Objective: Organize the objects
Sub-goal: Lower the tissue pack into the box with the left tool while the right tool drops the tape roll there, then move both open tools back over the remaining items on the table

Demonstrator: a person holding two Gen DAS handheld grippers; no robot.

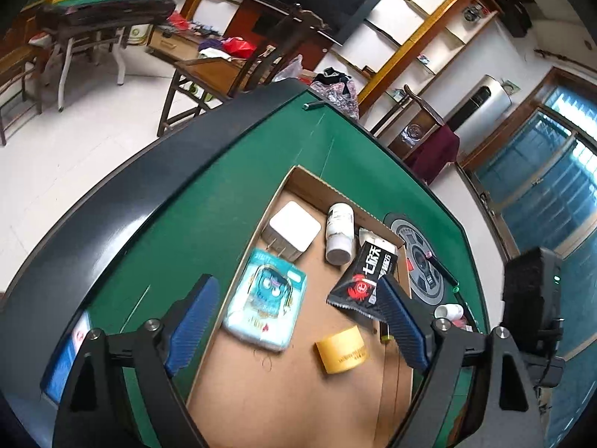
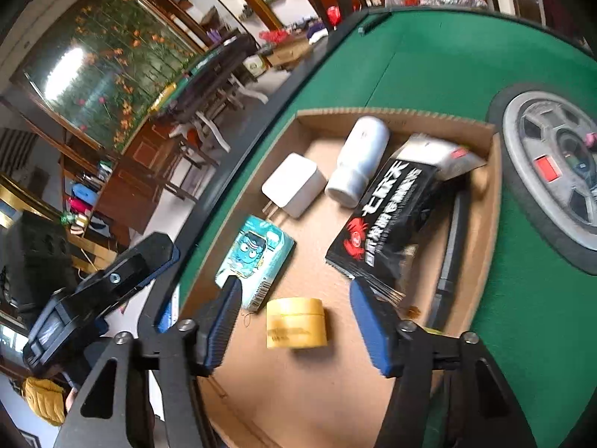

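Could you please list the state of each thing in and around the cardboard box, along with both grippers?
Cardboard box: open-topped, on the green table.
White bottle: lying on its side, in the box.
White charger: lying flat, prongs exposed.
Blue packet: lying flat.
Black packet: leaning on other items.
Yellow jar: lid on, resting on its side.
Left gripper: open, empty.
Right gripper: open, jaws either side of the jar, not touching.

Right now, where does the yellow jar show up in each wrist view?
Left wrist view: yellow jar lies low and centre-right in the cardboard box, nearer the right finger.
Right wrist view: the jar lies low in the middle, between the two fingers.
Shared landmark: the white charger, farther back in the box.
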